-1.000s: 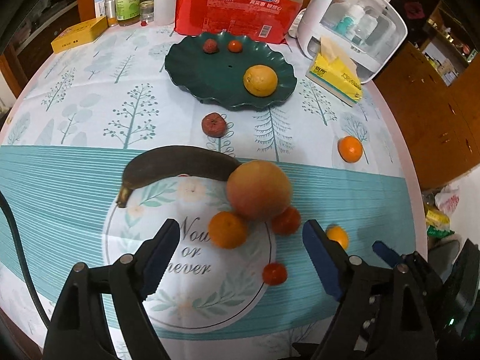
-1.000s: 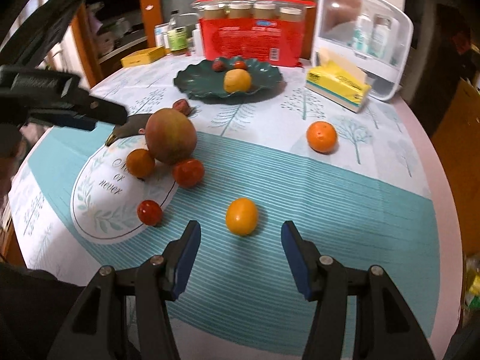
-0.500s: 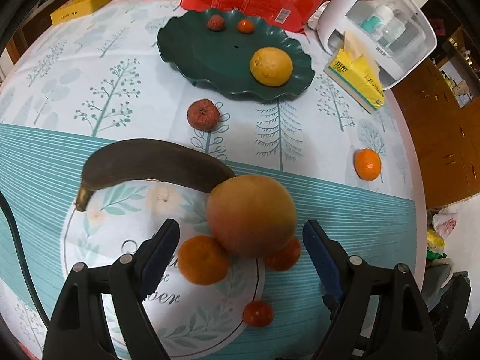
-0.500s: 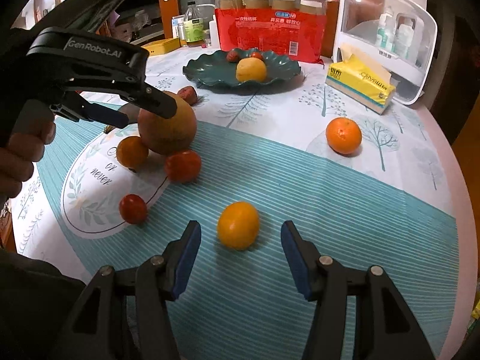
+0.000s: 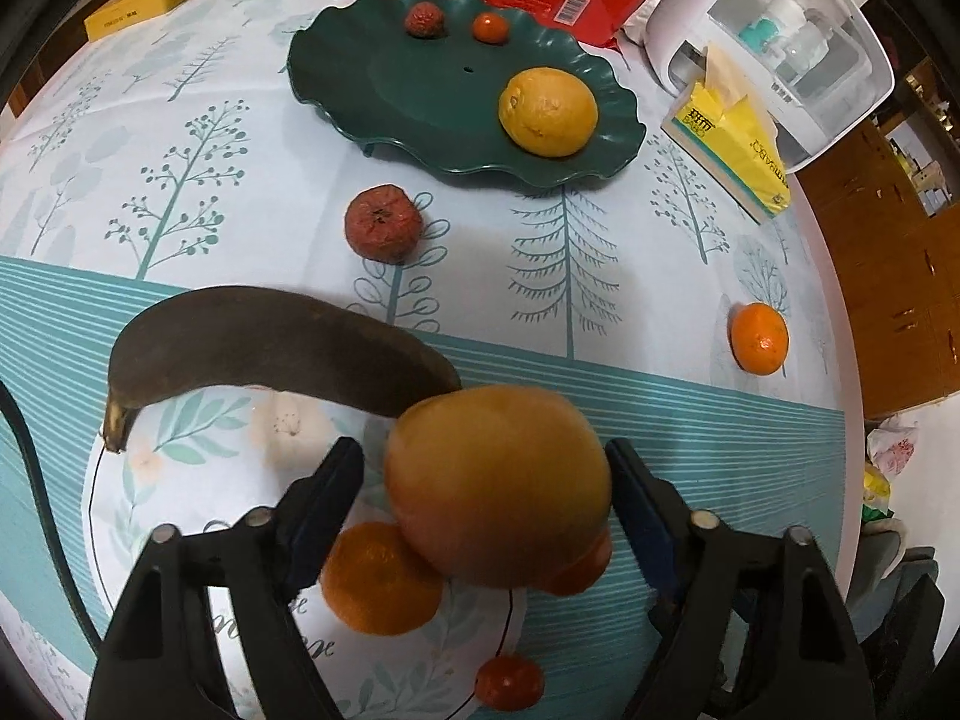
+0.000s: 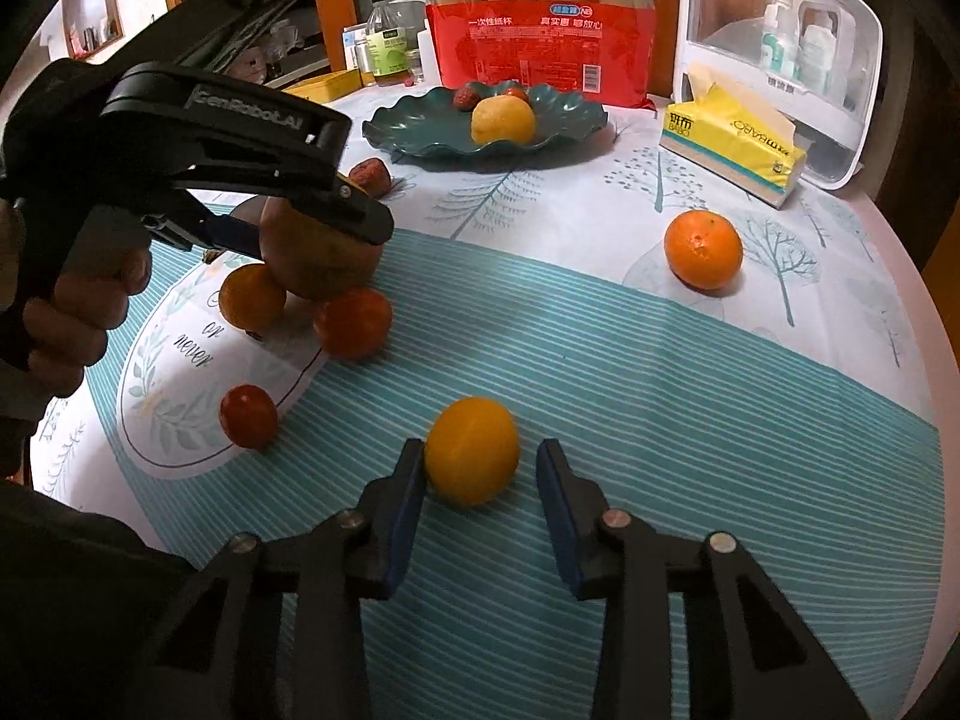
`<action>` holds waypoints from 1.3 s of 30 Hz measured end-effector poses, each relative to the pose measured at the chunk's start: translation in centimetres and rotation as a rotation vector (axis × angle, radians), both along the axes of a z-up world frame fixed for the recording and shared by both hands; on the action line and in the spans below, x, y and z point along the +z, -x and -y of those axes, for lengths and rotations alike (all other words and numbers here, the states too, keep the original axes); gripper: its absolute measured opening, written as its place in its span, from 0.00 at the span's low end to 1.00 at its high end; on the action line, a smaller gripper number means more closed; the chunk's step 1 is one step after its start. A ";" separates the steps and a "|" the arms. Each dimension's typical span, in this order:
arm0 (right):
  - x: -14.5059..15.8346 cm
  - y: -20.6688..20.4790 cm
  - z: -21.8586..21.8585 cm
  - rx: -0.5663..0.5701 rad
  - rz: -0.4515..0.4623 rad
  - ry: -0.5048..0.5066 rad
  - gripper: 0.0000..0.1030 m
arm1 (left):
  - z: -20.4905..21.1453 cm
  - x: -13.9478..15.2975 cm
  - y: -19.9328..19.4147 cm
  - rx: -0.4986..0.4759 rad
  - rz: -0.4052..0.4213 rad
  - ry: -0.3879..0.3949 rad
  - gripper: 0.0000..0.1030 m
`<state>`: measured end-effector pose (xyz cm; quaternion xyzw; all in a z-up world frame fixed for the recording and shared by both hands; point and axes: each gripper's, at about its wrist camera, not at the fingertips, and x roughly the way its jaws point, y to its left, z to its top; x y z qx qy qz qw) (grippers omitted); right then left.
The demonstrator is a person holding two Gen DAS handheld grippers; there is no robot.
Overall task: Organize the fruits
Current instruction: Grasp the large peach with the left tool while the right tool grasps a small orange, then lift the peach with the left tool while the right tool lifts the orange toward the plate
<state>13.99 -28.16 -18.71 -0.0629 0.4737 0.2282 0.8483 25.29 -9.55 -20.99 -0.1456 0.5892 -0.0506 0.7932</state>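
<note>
Right now the left gripper (image 5: 486, 498) is lowered over the big orange-red fruit (image 5: 498, 480), its jaws closing in: the right pad sits at the fruit's side, while the left pad shows a sliver of gap, so I cannot say the grip is made. That fruit lies on the surface (image 5: 690, 396) against the tip of a blackened banana (image 5: 270, 348), with a mandarin (image 5: 381, 579) and a reddish fruit (image 5: 576, 570) tucked against its near side and a small red tomato (image 5: 510, 681) a little nearer the camera.

The right gripper (image 6: 483, 483) is closing around a small yellow-orange fruit (image 6: 472, 450) on the striped teal part of the cloth; its left pad touches the skin, the right pad stands just clear.

Farther back, the dark green plate (image 5: 384, 78) holds a yellow orange (image 5: 549, 111) and two small red fruits. A wrinkled red fruit (image 5: 384, 232) lies between plate and banana, and another mandarin (image 5: 758, 337) sits alone near the surface's right edge. A yellow tissue pack (image 6: 735, 144) rests beside the plate.
</note>
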 end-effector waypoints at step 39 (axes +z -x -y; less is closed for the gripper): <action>3.1 0.6 -2.9 -0.066 -0.018 -0.012 0.30 | -10.3 4.5 6.7 0.127 0.068 0.016 0.65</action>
